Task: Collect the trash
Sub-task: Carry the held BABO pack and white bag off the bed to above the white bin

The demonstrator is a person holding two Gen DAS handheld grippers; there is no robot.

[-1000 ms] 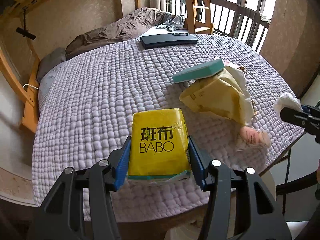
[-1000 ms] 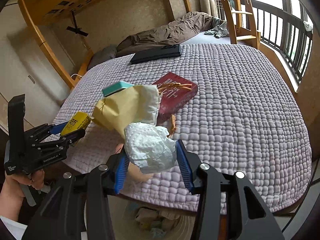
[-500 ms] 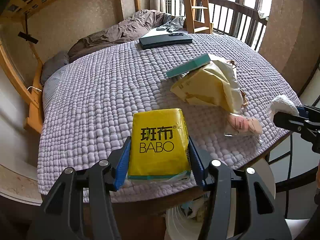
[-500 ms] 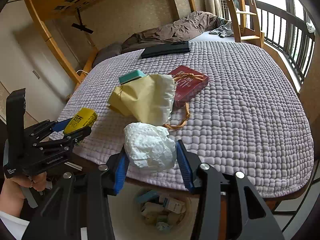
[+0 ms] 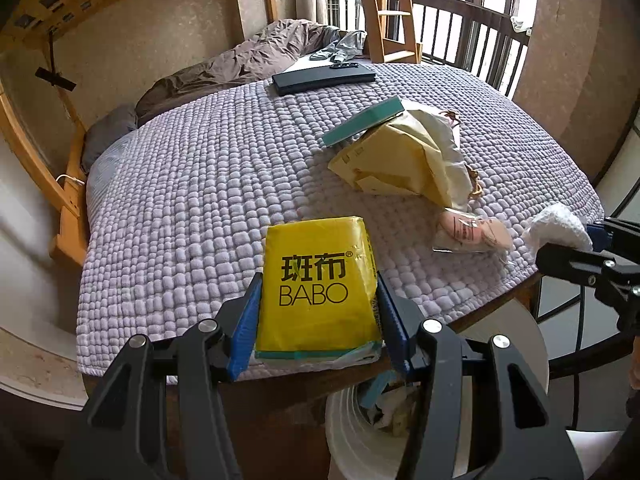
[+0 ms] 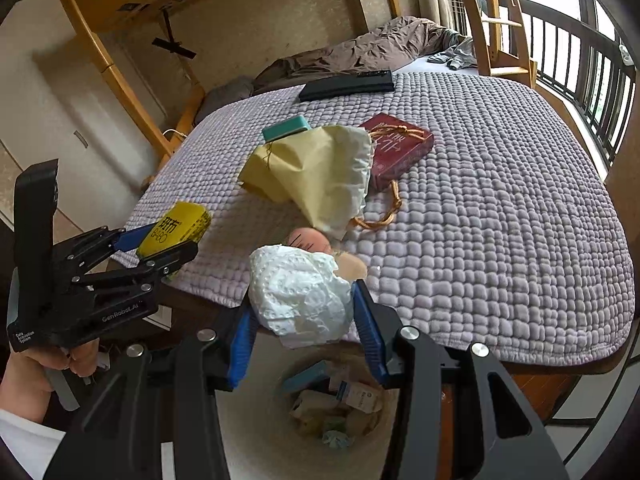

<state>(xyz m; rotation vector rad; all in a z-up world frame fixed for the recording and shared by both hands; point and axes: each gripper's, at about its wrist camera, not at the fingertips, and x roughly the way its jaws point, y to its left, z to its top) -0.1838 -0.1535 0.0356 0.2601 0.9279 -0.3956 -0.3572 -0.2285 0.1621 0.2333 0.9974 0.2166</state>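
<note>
My left gripper (image 5: pixel 318 312) is shut on a yellow BABO tissue pack (image 5: pixel 316 284), held off the bed's near edge; the pack also shows in the right wrist view (image 6: pixel 176 228). My right gripper (image 6: pixel 302 312) is shut on a crumpled white tissue wad (image 6: pixel 300 296), held above a white trash bin (image 6: pixel 256 432) that holds several wrappers. The bin also shows in the left wrist view (image 5: pixel 516 344), below the bed edge. A pink clear-wrapped packet (image 5: pixel 472 232) lies on the quilt near the edge.
On the purple quilt (image 6: pixel 500 200) lie a yellow paper bag (image 6: pixel 316 172), a teal box (image 6: pixel 286 128), a dark red book (image 6: pixel 400 144) with a gold cord, and a black flat case (image 6: pixel 348 84). A wooden bunk frame and ladder stand behind.
Both grippers have pulled back from the bed toward its near edge with their loads. The trash bin has come into view beneath them.
</note>
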